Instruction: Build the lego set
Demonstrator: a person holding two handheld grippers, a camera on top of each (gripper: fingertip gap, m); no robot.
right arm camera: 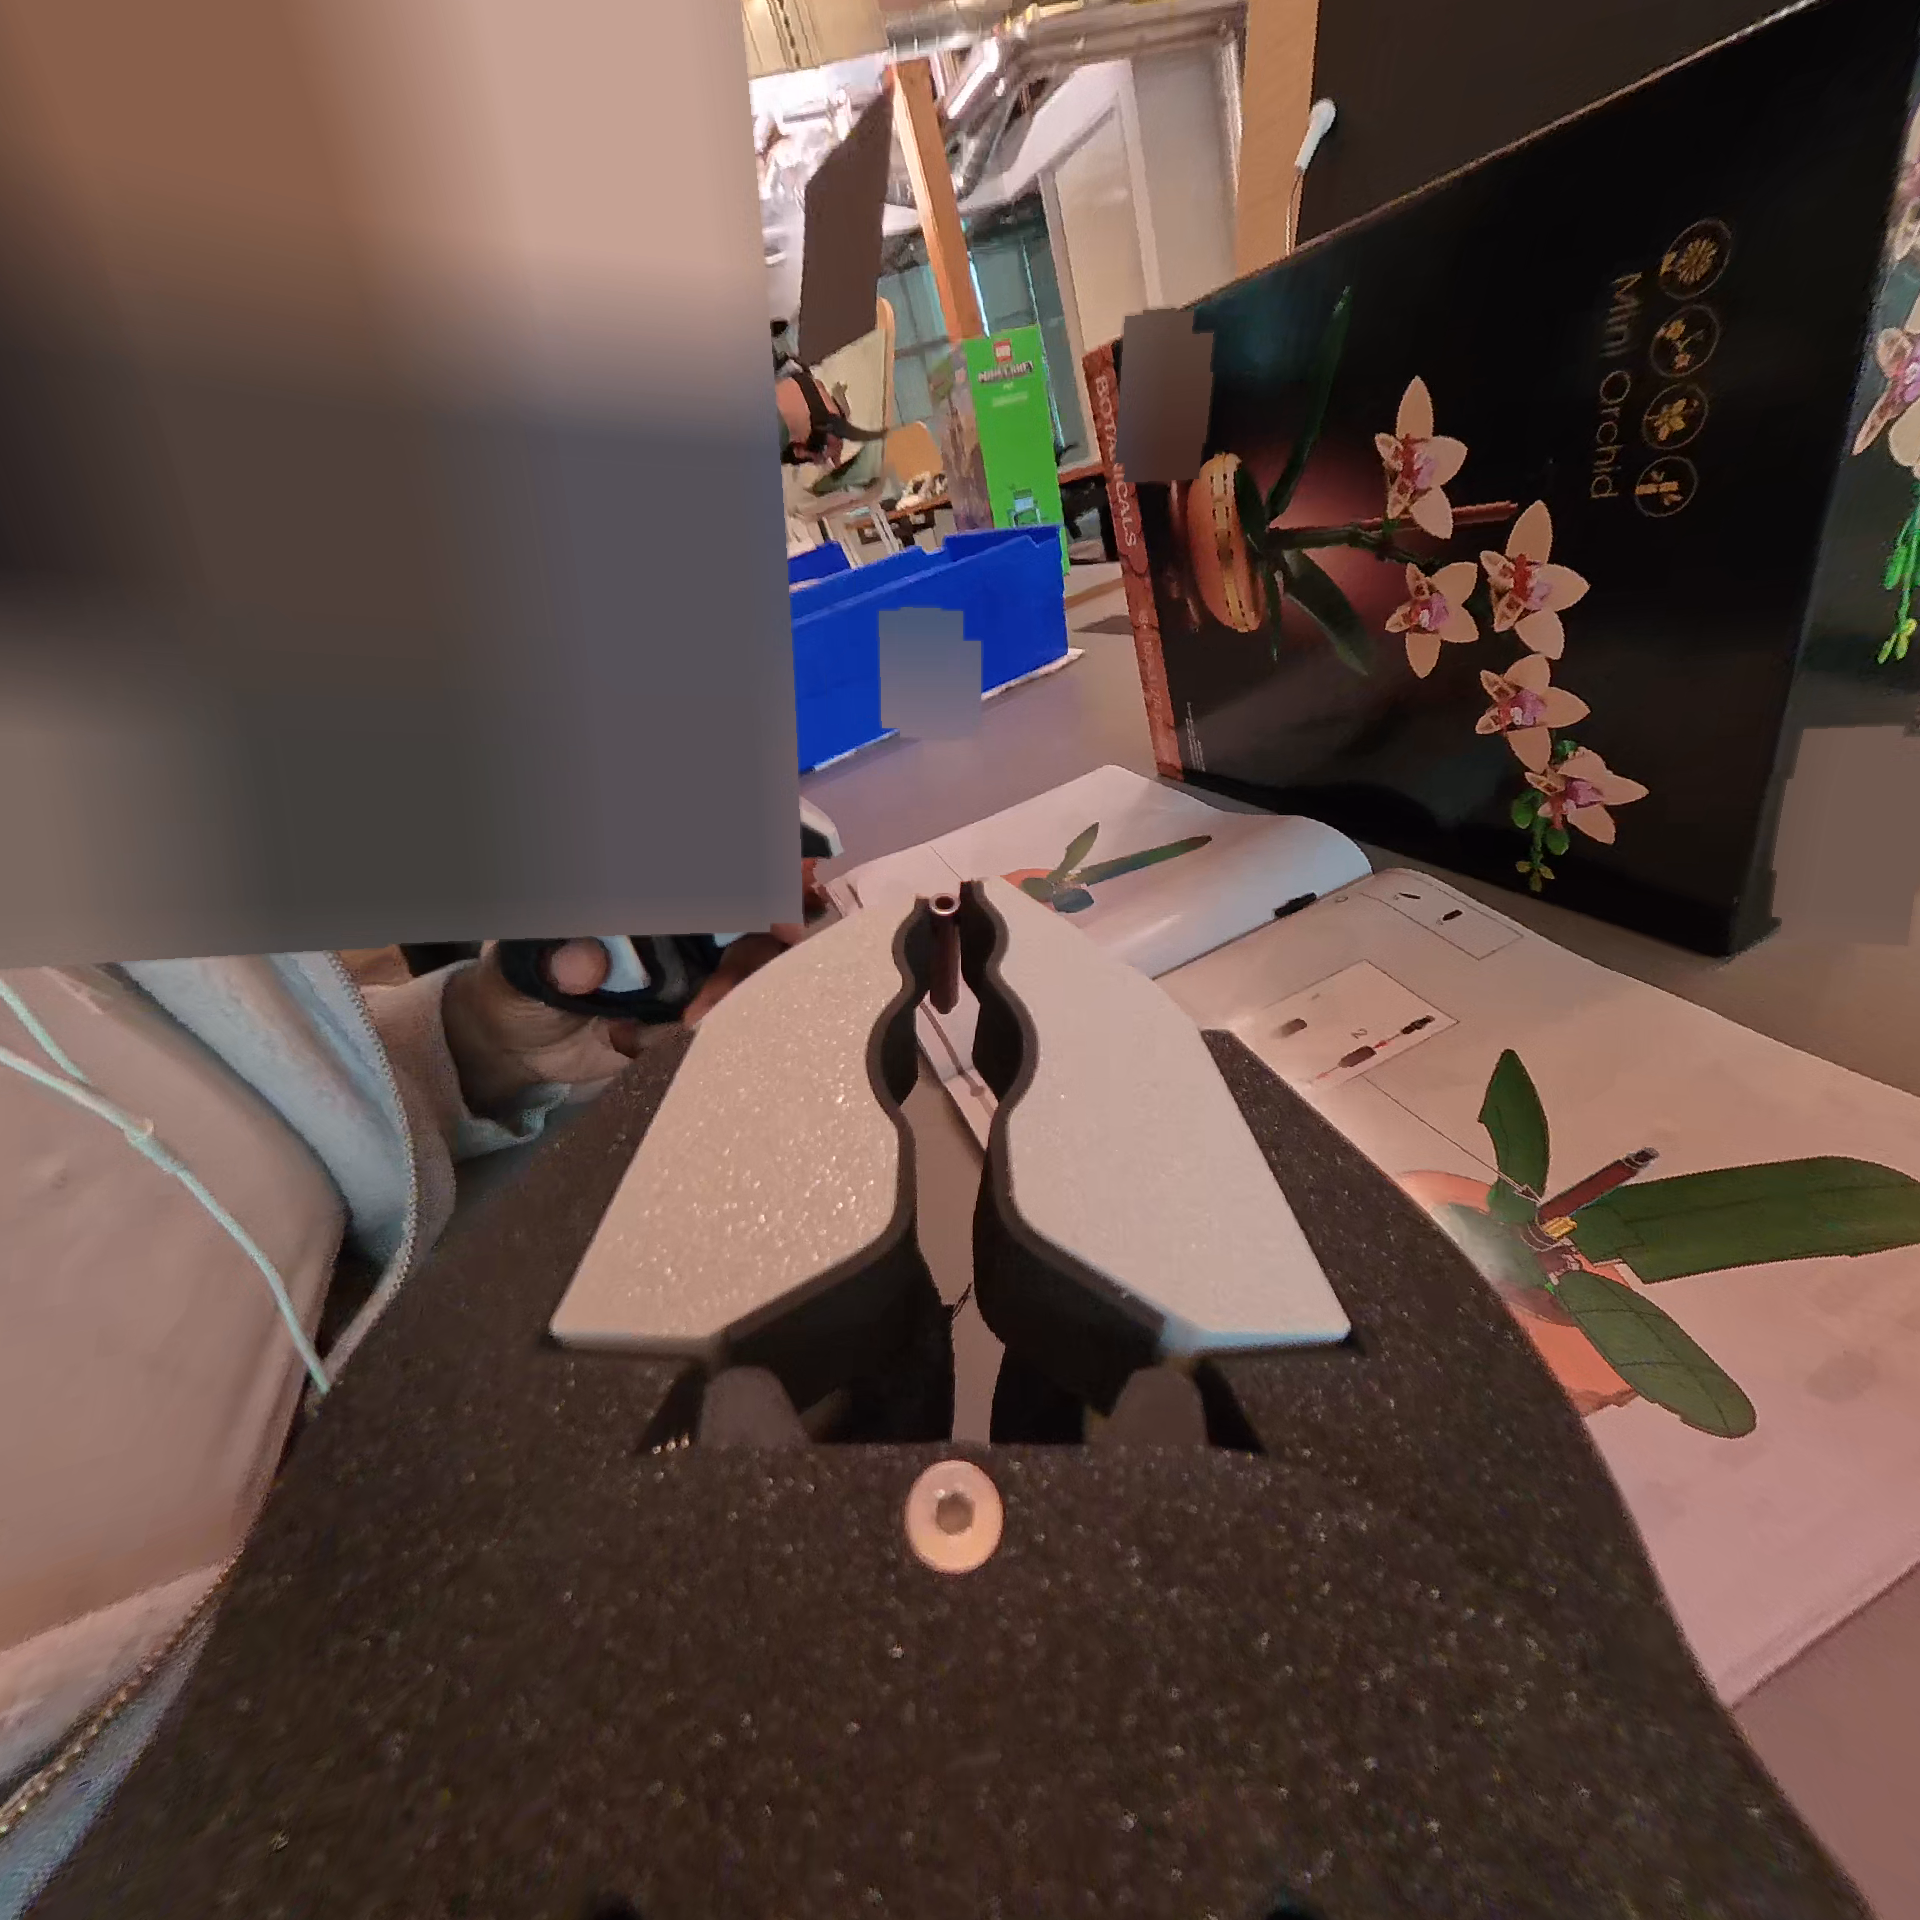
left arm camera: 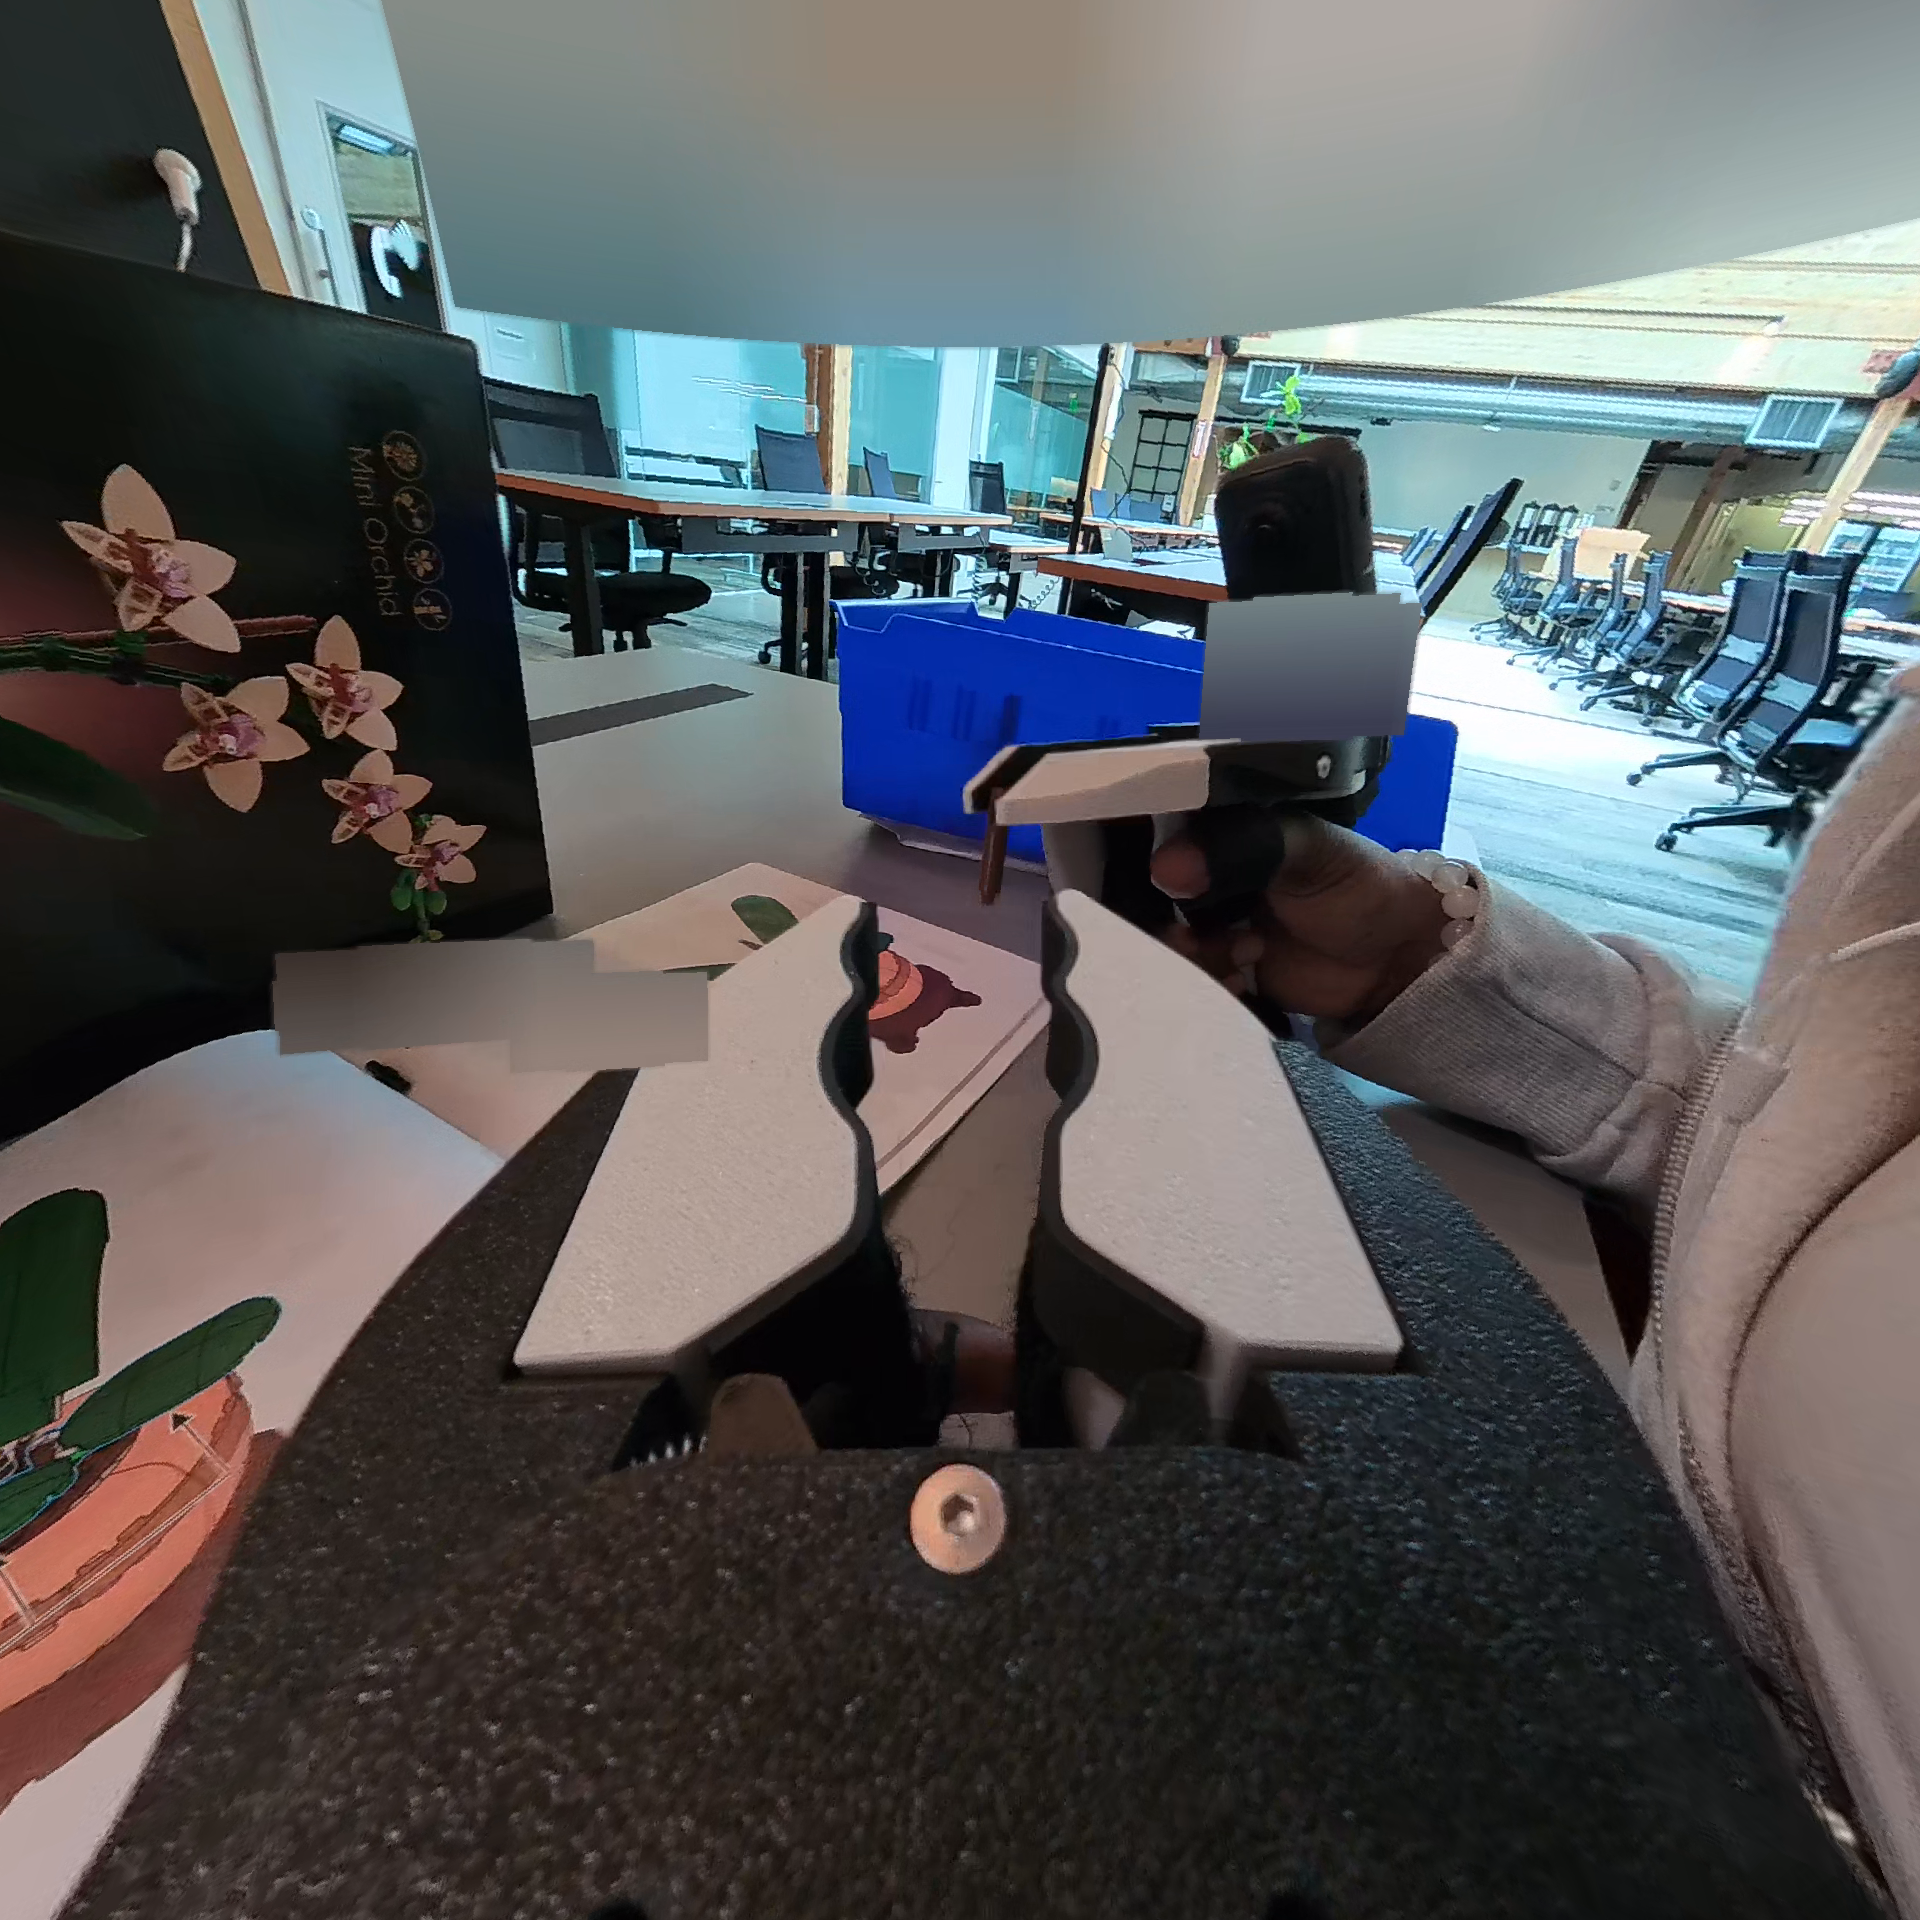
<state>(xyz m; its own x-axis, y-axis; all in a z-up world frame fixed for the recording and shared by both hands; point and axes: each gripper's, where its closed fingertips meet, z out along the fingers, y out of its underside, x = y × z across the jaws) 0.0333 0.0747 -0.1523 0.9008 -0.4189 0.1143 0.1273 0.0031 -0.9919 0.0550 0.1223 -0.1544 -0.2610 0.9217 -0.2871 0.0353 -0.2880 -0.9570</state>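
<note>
Two handheld grippers: the left gripper (left arm camera: 956, 925) with its jaws apart and nothing between them, and the right gripper (right arm camera: 953, 906) pinching one brown rod piece (right arm camera: 943, 956). One open instruction booklet (right arm camera: 1558, 1049), one black set box (right arm camera: 1507, 540), and one blue bin (left arm camera: 997, 717), possibly two nested together.

black box (right arm camera: 1558, 582), gold lettering (unquoted), booklet (right arm camera: 1455, 1091) numbered
</note>
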